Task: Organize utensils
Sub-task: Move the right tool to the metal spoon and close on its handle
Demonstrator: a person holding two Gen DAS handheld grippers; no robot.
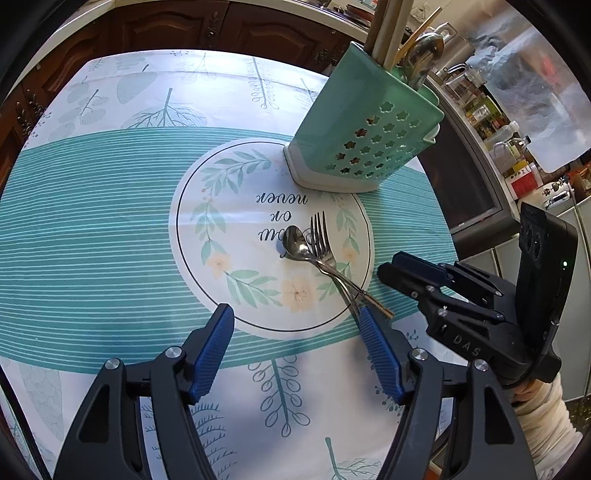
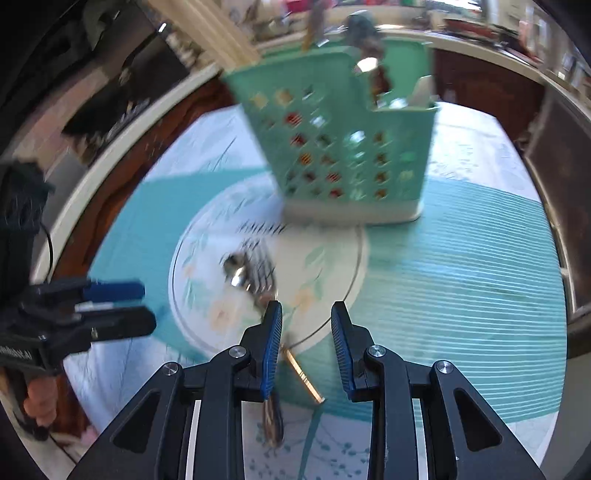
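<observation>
A metal spoon and fork lie crossed on the round printed patch of the tablecloth, handles pointing toward me. They look blurred in the right wrist view, spoon beside fork. My left gripper is open just short of them, its right pad next to the handle ends. My right gripper is also open, with one handle tip on the cloth below its gap; it appears from the side as the right gripper. A teal perforated utensil holder stands behind, with chopsticks and a spoon in it.
The leaf-patterned tablecloth covers the table, and dark wood cabinets run behind it. A shelf with bottles and jars stands to the right of the table. A sleeved hand holds the right gripper. The left gripper shows at the left.
</observation>
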